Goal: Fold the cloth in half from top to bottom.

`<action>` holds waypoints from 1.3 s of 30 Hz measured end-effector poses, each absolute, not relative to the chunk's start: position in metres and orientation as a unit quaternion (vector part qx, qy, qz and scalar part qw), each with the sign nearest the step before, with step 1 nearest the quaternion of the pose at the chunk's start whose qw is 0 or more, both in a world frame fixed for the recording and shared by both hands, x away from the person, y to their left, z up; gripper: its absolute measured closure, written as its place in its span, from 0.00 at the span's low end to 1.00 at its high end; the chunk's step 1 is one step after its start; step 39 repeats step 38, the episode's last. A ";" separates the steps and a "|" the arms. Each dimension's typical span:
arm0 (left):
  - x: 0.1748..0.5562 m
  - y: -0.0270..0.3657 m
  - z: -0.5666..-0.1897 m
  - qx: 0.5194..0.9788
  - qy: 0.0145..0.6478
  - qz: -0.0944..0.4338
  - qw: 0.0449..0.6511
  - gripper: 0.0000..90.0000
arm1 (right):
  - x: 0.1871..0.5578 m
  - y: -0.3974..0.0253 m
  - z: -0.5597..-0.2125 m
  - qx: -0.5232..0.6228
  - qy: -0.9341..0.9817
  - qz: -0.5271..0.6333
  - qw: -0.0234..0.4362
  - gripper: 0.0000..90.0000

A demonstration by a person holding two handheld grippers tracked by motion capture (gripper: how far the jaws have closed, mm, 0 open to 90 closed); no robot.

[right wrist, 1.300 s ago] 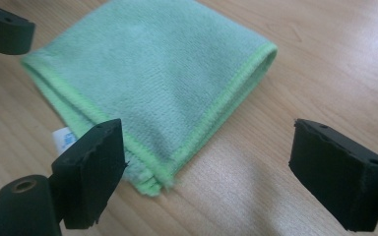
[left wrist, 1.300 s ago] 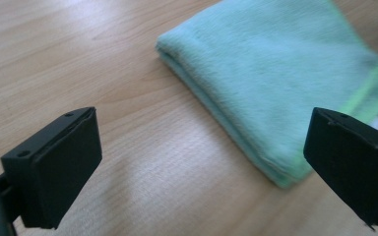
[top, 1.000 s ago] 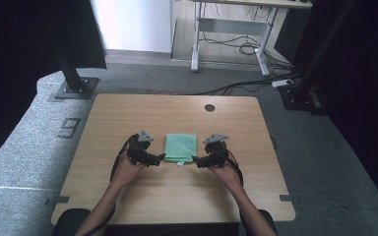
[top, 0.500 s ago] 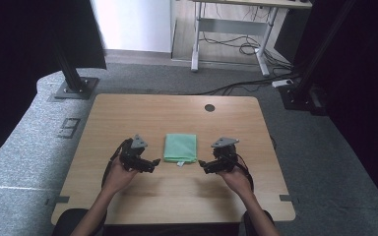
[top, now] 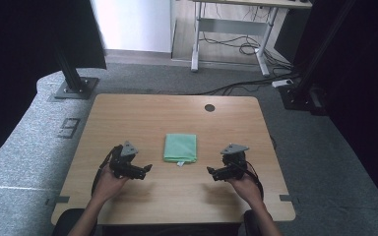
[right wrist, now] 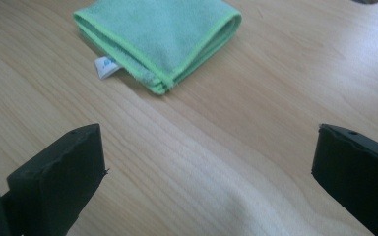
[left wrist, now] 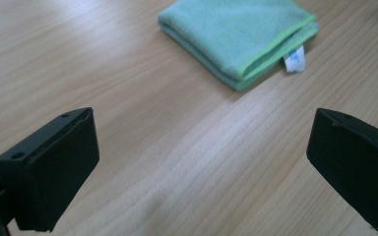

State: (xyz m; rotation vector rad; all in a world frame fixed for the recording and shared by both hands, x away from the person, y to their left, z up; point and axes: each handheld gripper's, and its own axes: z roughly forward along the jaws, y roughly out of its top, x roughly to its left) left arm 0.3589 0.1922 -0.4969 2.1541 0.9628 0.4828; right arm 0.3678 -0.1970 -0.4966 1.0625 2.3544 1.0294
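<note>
Green cloth [top: 180, 147] is what I am working with, and it lies folded flat on the wooden table [top: 128, 113], about midway across it and a little toward my side. Taking the cloth as my landmark and going left to right: my left gripper [top: 146, 169] sits to the left of the cloth and slightly nearer me than its near edge, jaws spread wide with nothing between them, pointing rightward toward the cloth's near left corner. In the left gripper view the cloth [left wrist: 239, 37] lies ahead and to the right, well clear of the jaw tips. The cloth itself is a neat, roughly square packet, a touch longer from front to back than across, several layers thick, with a brighter green stitched hem and a small white tag [top: 180, 163] poking out at its near edge. To the right of the cloth, my right gripper [top: 210, 170] is also spread open and empty, aimed leftward at the near right corner; in the right gripper view the cloth [right wrist: 160, 34] sits ahead and to the left. Both grippers look about equally far from the cloth, neither touching it, so I judge either could reach first.
</note>
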 end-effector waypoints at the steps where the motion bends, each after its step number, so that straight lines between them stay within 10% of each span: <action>1: 0.358 0.194 -0.499 0.834 0.375 0.187 0.359 0.00 | 0.366 -0.199 -0.498 0.379 0.831 0.367 0.178 0.00; 39: 0.348 0.197 -0.549 0.845 0.404 0.149 0.317 0.00 | 0.356 -0.213 -0.557 0.415 0.823 0.348 0.171 0.00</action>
